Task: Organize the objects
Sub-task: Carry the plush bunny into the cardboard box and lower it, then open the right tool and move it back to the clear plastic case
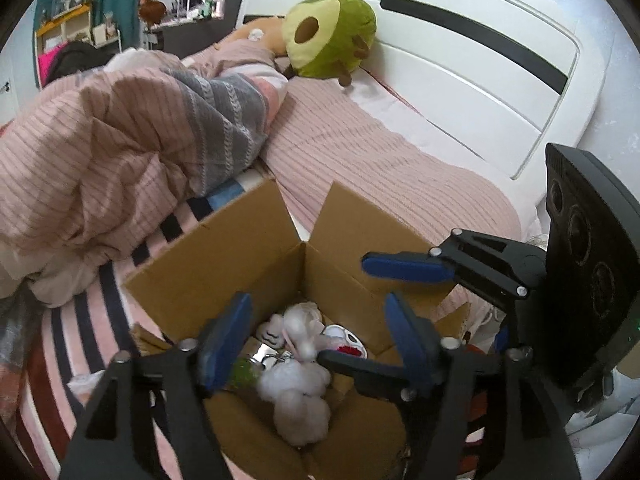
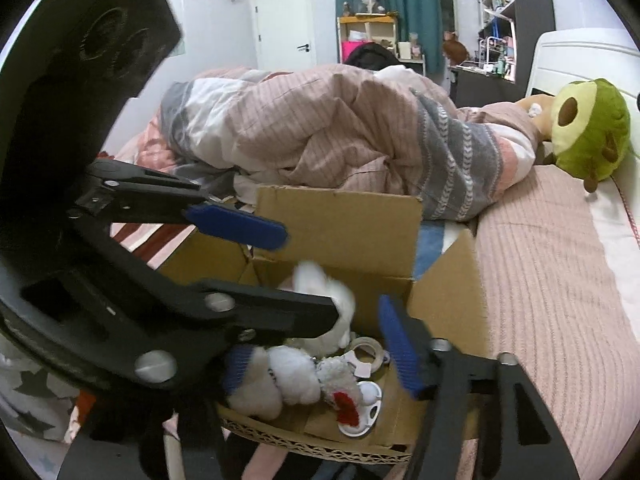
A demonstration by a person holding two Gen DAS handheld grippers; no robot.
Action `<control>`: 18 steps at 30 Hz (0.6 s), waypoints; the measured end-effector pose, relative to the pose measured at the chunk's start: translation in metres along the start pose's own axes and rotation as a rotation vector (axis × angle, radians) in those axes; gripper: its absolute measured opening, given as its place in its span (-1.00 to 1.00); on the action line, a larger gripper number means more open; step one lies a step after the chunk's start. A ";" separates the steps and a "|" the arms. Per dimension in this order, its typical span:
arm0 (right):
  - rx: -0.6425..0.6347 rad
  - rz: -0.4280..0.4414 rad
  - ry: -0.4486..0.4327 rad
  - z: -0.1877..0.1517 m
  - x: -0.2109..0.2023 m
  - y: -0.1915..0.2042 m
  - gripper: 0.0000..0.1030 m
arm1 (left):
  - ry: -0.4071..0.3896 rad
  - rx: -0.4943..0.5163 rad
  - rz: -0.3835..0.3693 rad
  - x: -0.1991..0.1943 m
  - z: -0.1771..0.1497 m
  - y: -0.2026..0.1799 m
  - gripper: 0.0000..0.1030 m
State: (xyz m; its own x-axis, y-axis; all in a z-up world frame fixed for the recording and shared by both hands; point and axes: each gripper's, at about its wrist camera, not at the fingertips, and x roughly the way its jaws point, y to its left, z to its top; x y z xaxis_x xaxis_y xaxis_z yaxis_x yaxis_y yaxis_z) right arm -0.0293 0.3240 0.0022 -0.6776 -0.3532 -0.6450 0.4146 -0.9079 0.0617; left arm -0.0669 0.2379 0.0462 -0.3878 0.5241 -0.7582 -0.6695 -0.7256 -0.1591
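Note:
An open cardboard box (image 1: 240, 256) stands on the bed and also shows in the right wrist view (image 2: 340, 224). Inside lie white fluffy toys (image 1: 298, 388), a white palette with red (image 1: 344, 340) and a tape roll (image 2: 366, 350). My left gripper (image 1: 316, 340) is open and empty above the box. My right gripper (image 2: 316, 360) is open above the box, its left finger hidden behind the left gripper; the white fluffy toys (image 2: 288, 380) lie below it. The right gripper also shows in the left wrist view (image 1: 368, 308).
A crumpled pink and grey duvet (image 1: 120, 140) lies beyond the box. A green avocado plush (image 1: 328, 36) rests against the white headboard (image 1: 480, 60). A pink knit cover (image 2: 552, 280) spreads to the right of the box. Shelves and a door stand at the far wall.

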 end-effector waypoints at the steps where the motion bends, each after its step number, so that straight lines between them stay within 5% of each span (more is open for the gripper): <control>1: 0.000 -0.002 -0.002 0.000 -0.001 0.000 0.29 | -0.006 -0.003 0.004 -0.003 0.000 0.000 0.46; 18: -0.046 0.012 -0.027 0.012 -0.017 0.052 0.30 | -0.151 -0.082 0.106 -0.094 -0.046 0.042 0.64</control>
State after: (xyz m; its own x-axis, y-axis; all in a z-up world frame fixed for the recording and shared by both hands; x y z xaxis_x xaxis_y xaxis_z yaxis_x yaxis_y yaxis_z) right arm -0.0038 0.2799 0.0258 -0.6879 -0.3706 -0.6240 0.4500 -0.8924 0.0339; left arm -0.0294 0.1371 0.0817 -0.5481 0.4994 -0.6709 -0.5683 -0.8110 -0.1394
